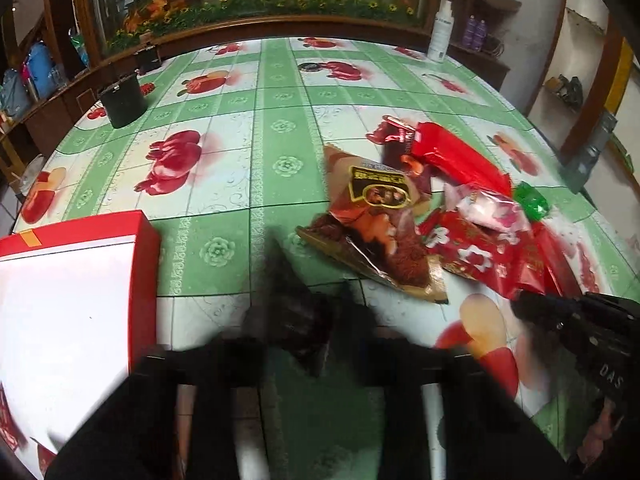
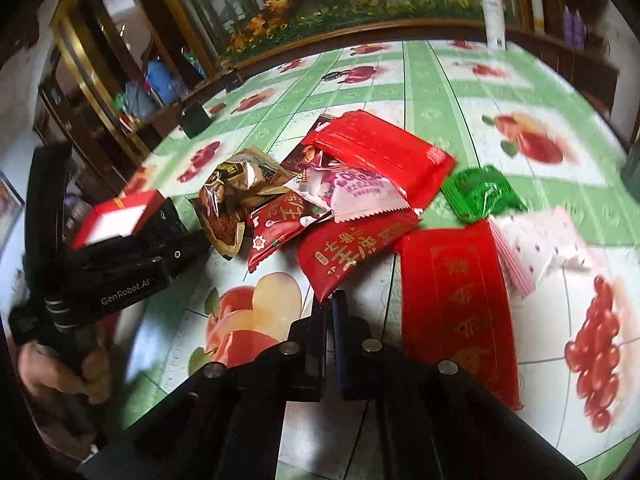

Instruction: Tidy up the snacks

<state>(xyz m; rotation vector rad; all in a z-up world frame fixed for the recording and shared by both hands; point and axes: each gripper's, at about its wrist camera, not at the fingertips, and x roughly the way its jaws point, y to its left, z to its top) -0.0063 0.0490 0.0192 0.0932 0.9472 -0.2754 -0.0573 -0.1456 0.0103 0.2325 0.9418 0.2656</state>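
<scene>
A pile of snack packets lies on the table: a brown packet (image 1: 376, 220) (image 2: 236, 192), a large red packet (image 2: 380, 156) (image 1: 456, 160), a pink-white packet (image 2: 360, 192), a green packet (image 2: 480, 196) and red packets (image 2: 352, 252) (image 2: 456, 304). An open red box with a white inside (image 1: 68, 300) (image 2: 116, 216) stands to the left. My left gripper (image 1: 308, 320) is blurred, shut on a small dark packet (image 1: 296, 316), between box and pile. My right gripper (image 2: 330, 304) is shut and empty, just short of the red packets.
The table has a green and white fruit-print cloth (image 1: 240, 128). A black cup (image 1: 122, 100) stands at the far left, a white bottle (image 1: 442, 32) at the far edge. A pink dotted stack (image 2: 540, 248) lies right of the pile. Wooden cabinets stand behind.
</scene>
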